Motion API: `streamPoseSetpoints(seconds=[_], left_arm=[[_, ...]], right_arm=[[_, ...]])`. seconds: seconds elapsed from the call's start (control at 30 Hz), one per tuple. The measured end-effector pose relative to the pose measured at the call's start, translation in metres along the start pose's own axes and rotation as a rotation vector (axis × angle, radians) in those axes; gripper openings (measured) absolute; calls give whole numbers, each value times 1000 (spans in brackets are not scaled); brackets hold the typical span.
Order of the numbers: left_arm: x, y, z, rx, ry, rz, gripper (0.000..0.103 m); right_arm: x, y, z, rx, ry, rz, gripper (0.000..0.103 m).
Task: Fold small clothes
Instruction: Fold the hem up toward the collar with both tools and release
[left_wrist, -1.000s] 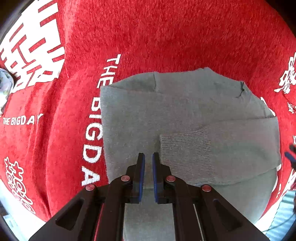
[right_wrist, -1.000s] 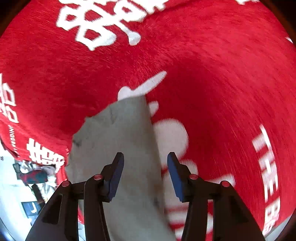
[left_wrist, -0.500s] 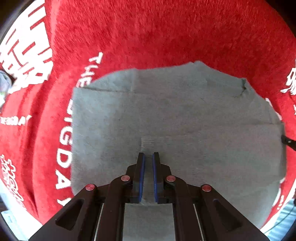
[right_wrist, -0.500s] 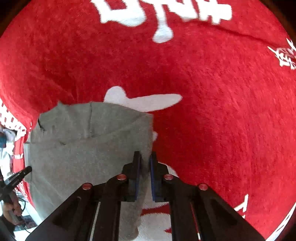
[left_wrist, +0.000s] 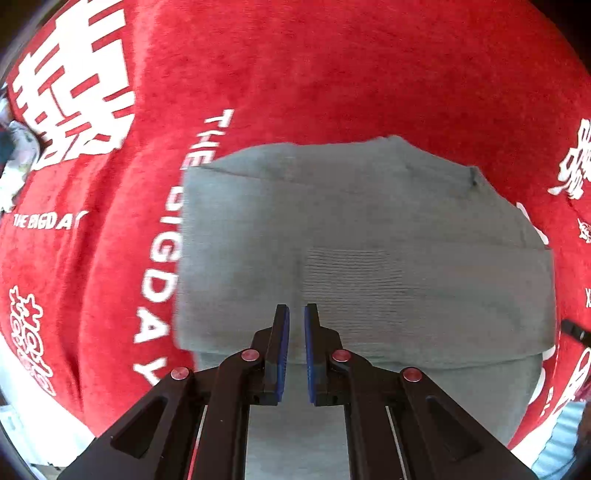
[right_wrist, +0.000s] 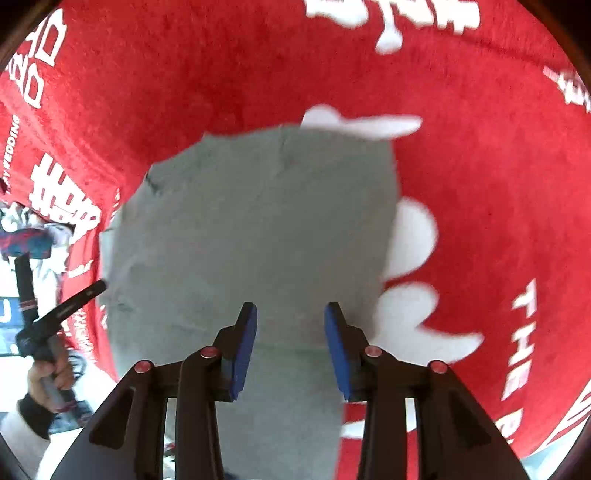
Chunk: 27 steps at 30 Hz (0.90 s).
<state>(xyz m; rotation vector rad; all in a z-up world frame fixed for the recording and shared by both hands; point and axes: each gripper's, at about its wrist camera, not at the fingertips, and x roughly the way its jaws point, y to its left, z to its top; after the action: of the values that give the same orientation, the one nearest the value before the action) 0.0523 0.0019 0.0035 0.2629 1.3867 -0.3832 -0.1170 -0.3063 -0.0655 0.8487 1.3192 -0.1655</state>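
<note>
A small grey knit sweater (left_wrist: 351, 229) lies on a red blanket (left_wrist: 332, 74), with one sleeve (left_wrist: 424, 291) folded across its body and the ribbed cuff (left_wrist: 351, 273) near the middle. My left gripper (left_wrist: 296, 314) hovers over the sweater's near part, its blue-padded jaws nearly together with nothing between them. In the right wrist view the sweater (right_wrist: 258, 229) fills the centre. My right gripper (right_wrist: 290, 314) is open above it, empty. The left gripper's tool (right_wrist: 62, 310) and the hand holding it show at the left.
The red blanket (right_wrist: 480, 184) bears white letters and characters (left_wrist: 159, 258). Its edges show at the bottom left (left_wrist: 44, 402) and bottom right. Patterned cloth (right_wrist: 29, 236) lies beyond the blanket at the left.
My right gripper was shut on the sweater's edge half a second ago and has opened, letting go. The left view has pulled back slightly; the left jaws stay close together.
</note>
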Motion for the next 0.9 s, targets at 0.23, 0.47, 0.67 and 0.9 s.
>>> streamPoseSetpoints(seconds=[0.23,0.47,0.67,0.9], left_arm=[[26,-22,-8,12,20,2,9],[20,-25,-12,9,29,19,9],[6,-25,-22,9,30,49,10],[-9,-22,-32,-54,25,44,10]], right_arm=[[36,-28,-12,295,41,165,42],[32,-26,-18,220,30,68,6],[13,-9,-18,109,40,35,10],[1,7,-20,26,26,15,36]])
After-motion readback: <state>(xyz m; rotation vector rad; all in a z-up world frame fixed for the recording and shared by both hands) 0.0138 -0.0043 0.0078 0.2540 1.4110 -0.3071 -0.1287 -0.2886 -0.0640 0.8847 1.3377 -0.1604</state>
